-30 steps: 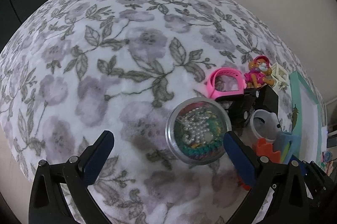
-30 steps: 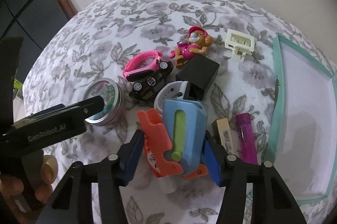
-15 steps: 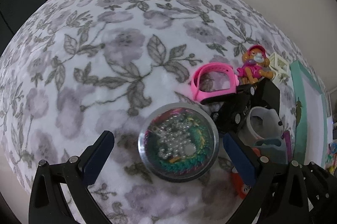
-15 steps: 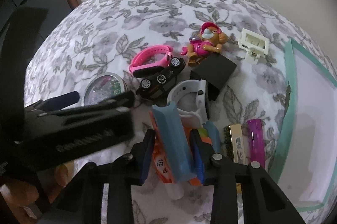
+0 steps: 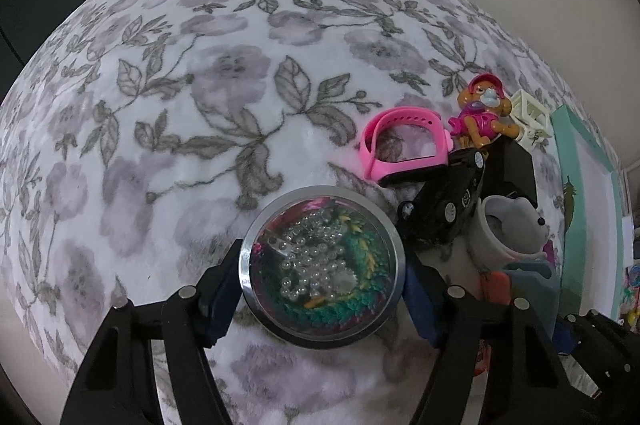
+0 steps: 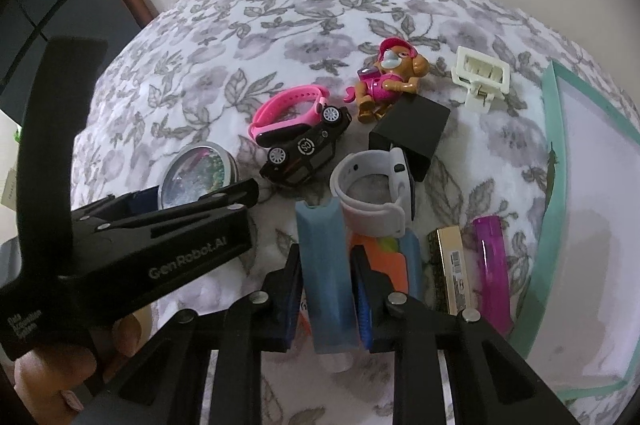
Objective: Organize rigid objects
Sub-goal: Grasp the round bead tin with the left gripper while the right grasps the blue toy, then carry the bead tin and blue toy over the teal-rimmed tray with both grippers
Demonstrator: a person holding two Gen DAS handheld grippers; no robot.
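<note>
My left gripper [image 5: 322, 277] is shut on a round metal tin [image 5: 322, 267] with a clear lid and beads inside; its pads press both sides. The tin also shows in the right wrist view [image 6: 198, 175], with the left gripper [image 6: 160, 221] around it. My right gripper [image 6: 326, 289] is shut on a blue case [image 6: 326, 265] held upright on edge above an orange toy [image 6: 384, 257]. Beyond lie a black toy car [image 6: 306, 153], a pink band [image 6: 288, 113], a grey watch band [image 6: 372, 185], a black box [image 6: 412, 129] and a dog figure [image 6: 390, 77].
A white hair clip [image 6: 480, 79] lies at the back right. A gold box [image 6: 452, 265] and a purple tube [image 6: 492, 269] lie by a teal-framed board [image 6: 554, 161] on the right. The floral blanket [image 5: 200, 105] is bare to the left.
My left gripper closed in on the tin and shut on it. My right gripper shut on the blue case, which turned from flat to on edge.
</note>
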